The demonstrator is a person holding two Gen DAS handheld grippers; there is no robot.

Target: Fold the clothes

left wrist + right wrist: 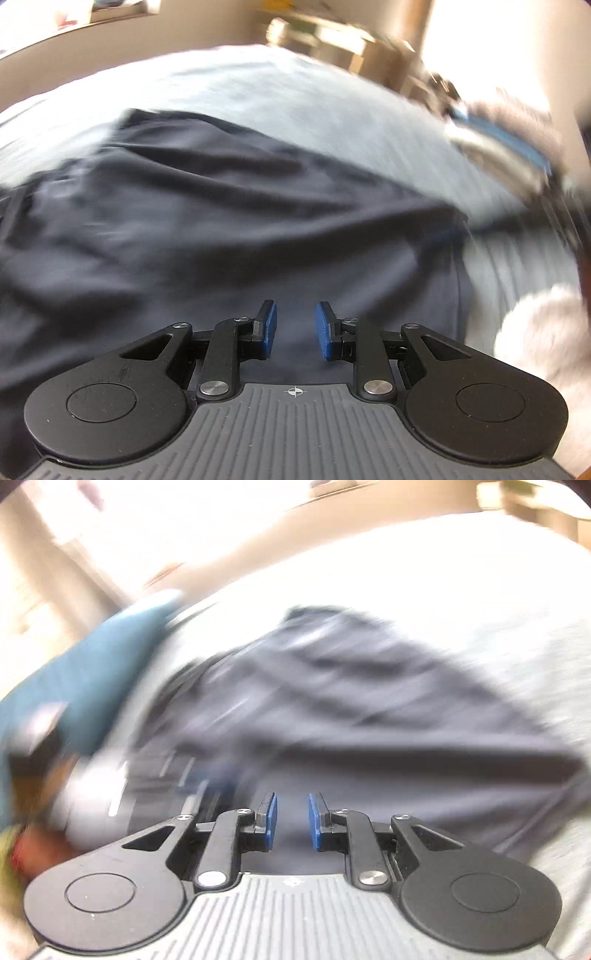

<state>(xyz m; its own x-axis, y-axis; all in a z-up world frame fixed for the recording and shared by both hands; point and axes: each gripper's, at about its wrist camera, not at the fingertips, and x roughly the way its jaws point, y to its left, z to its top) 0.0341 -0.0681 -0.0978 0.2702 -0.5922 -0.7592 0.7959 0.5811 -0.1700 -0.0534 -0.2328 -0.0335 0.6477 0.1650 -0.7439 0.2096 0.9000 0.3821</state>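
Note:
A dark navy garment [207, 206] lies spread and wrinkled on a pale grey bed sheet [258, 85]. My left gripper [295, 325] hovers over the garment's near part, jaws open with a gap, nothing between the blue pads [269, 328]. In the right wrist view the same garment [351, 716] lies on the sheet [461, 572], and my right gripper [292, 819] is over its near edge, open and empty. Both views are motion-blurred.
A teal cloth [92, 672] lies at the left in the right wrist view. The other gripper [509, 147] shows blurred at the far right in the left wrist view. A white fluffy item [539, 332] sits at right. Shelves [340, 40] stand beyond the bed.

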